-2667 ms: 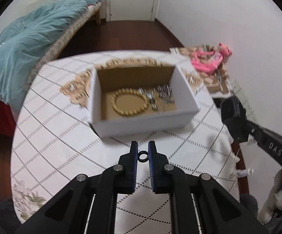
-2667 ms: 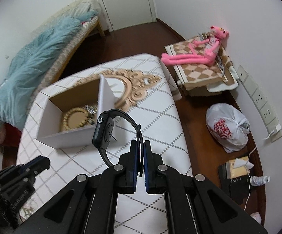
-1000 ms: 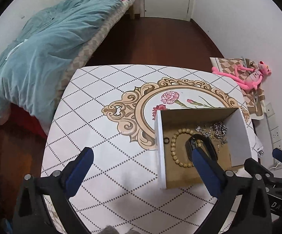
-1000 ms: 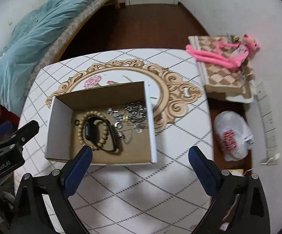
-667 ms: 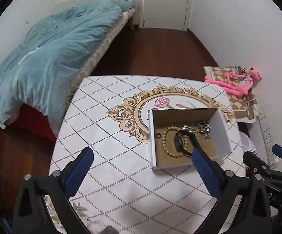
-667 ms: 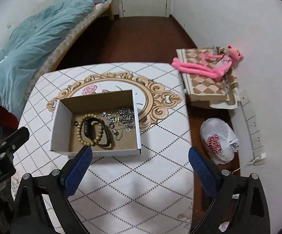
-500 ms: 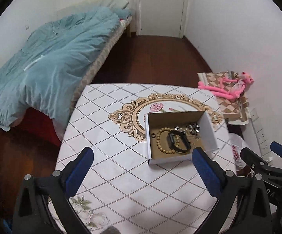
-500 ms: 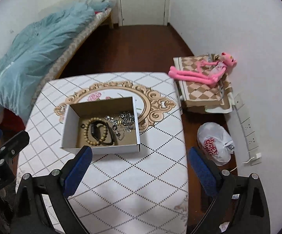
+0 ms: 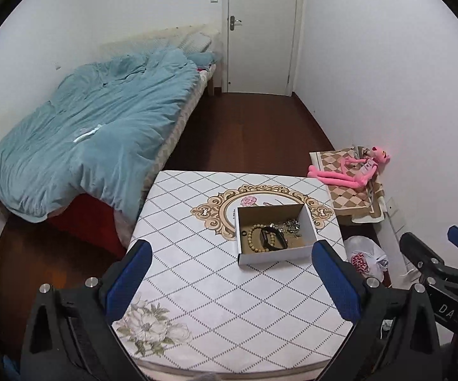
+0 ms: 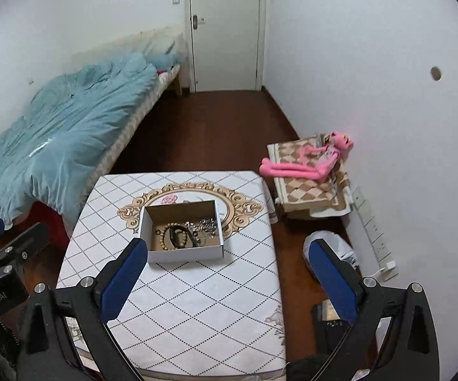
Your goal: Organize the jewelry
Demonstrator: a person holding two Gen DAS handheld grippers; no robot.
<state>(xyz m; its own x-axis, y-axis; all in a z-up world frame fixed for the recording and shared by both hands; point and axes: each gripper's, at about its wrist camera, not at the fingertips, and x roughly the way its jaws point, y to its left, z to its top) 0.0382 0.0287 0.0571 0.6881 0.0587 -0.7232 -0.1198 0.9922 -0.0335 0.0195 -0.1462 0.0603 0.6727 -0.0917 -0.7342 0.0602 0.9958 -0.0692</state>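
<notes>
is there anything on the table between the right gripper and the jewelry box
Nothing visible. In the right wrist view the open right gripper hangs over bare patterned tablecloth, and the cardboard box lies straight ahead with only cloth before its front wall. The jewelry lies inside the box.

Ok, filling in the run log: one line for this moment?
left tool: open, empty | right tool: open, empty | watch, bead bracelet: in box | both tools above table

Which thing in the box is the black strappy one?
The black watch band, lying across the tan bead bracelet in the cardboard box. The bracelet is round wooden beads; the silver jewelry at the right is a shiny tangle.
</notes>
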